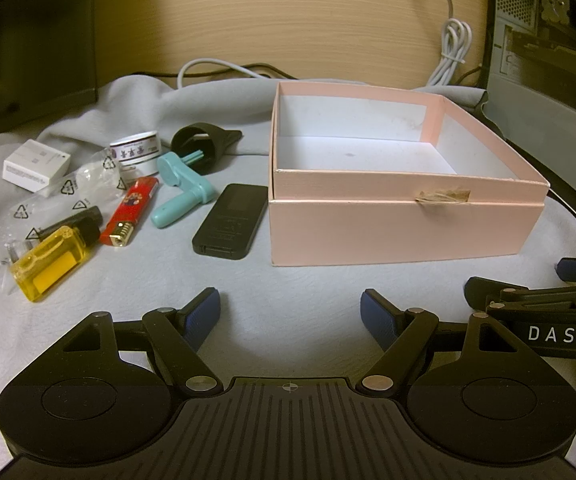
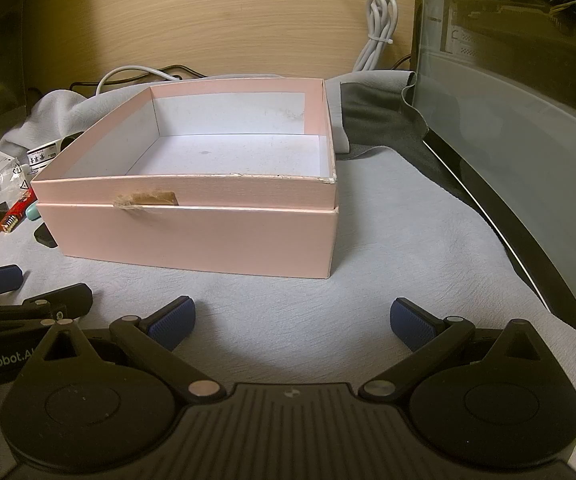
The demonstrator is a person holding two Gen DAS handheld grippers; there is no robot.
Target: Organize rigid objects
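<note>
An open pink box (image 1: 404, 220) with a white, empty inside stands on the grey cloth; it also shows in the right wrist view (image 2: 192, 236). Left of it lie a black remote (image 1: 232, 220), a teal crank handle (image 1: 180, 188), a red lighter (image 1: 130, 212), a yellow clear case (image 1: 50, 264), a black holder (image 1: 204, 144), a tape roll (image 1: 136, 152) and a small white box (image 1: 36, 166). My left gripper (image 1: 290, 316) is open and empty, near the box's front. My right gripper (image 2: 292, 324) is open and empty, in front of the box.
Clear plastic bags (image 1: 68, 196) lie among the small objects. A white cable (image 1: 452, 52) hangs against the wooden back wall. A computer case with a glass side (image 2: 528, 160) stands close on the right. A dark cloth (image 2: 384, 120) lies behind the box.
</note>
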